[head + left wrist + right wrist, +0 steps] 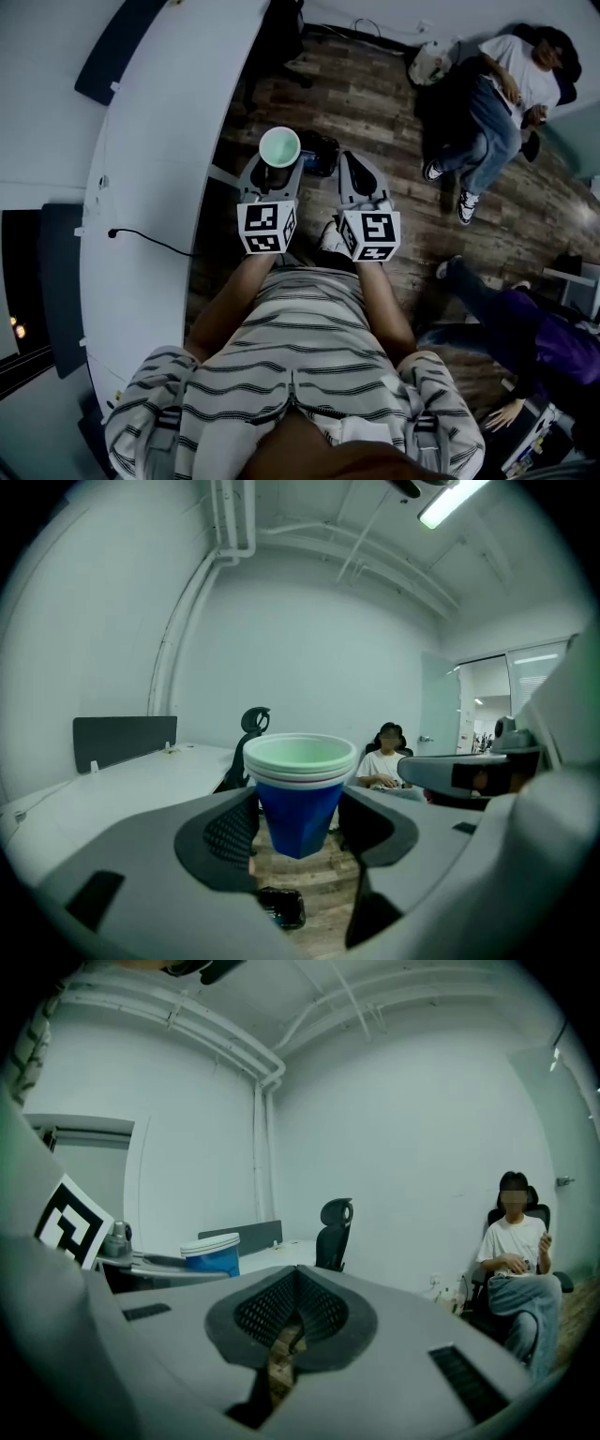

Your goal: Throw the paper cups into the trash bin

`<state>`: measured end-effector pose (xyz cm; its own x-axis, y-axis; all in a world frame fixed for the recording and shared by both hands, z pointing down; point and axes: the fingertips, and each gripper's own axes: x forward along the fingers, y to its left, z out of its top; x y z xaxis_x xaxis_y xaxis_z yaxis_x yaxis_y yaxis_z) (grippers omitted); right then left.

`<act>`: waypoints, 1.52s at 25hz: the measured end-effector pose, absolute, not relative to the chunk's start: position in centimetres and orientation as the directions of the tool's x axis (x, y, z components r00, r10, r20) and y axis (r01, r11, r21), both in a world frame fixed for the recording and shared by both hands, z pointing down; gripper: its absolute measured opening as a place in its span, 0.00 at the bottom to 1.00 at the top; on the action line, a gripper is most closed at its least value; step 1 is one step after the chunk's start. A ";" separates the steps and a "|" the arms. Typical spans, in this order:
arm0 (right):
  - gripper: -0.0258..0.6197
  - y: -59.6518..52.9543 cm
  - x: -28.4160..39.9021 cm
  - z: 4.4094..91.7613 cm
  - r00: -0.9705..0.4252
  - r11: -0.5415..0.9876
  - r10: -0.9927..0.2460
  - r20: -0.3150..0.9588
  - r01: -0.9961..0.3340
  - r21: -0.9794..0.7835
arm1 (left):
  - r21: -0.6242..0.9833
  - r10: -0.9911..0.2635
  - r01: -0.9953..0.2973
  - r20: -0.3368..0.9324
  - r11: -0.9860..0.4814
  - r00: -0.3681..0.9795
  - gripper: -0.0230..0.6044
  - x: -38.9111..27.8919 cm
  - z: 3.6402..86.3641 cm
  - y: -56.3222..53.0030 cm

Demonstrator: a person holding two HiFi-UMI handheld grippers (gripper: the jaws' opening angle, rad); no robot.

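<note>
Head view: carrying leg of the job, judging by the layout. Nested paper cups [279, 147] clamped upright by the left tongs [278, 171], out over the wooden floor [375, 103], just beyond the curved edge of the white tabletop [159, 141] and clear of it. Confirmed in the left gripper view: pads [232, 831] pressed on both sides of the blue wall, white rims stacked above, green inside. Right tongs [354, 171] clenched on nothing, held just beside the left pair. Dark boxy object [319, 153] on the floor directly ahead, between the two sets of tongs; possibly the trash bin, but too dim to tell. Seated person [506, 84] well apart, across the floor. Next, by judgement: find the bin's mouth, bring the stack above it, keep it upright until centred, then release the left tongs wide enough to let the cups fall. Worth watching: nested cups separating on the drop.
</note>
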<state>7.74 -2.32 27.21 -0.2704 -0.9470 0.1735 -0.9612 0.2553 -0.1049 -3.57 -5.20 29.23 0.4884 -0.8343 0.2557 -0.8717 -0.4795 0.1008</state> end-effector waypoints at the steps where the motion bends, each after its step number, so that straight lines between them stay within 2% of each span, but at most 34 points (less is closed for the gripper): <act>1: 0.06 -2.5 8.0 27.4 -0.267 0.251 -0.947 0.179 -0.962 -0.107 | 0.102 -0.829 -0.869 0.263 -0.485 0.494 0.49 -3.2 29.4 -5.3; 15: 0.06 -4.1 9.9 31.4 -0.269 0.239 -0.926 0.264 -0.961 -0.142 | 0.127 -0.774 -0.847 0.355 -0.516 0.524 0.49 0.0 33.8 -6.7; 38: 0.06 -7.4 12.7 42.0 -0.278 0.213 -0.867 0.412 -0.957 -0.198 | 0.198 -0.693 -0.858 0.517 -0.474 0.503 0.49 2.7 45.4 -10.6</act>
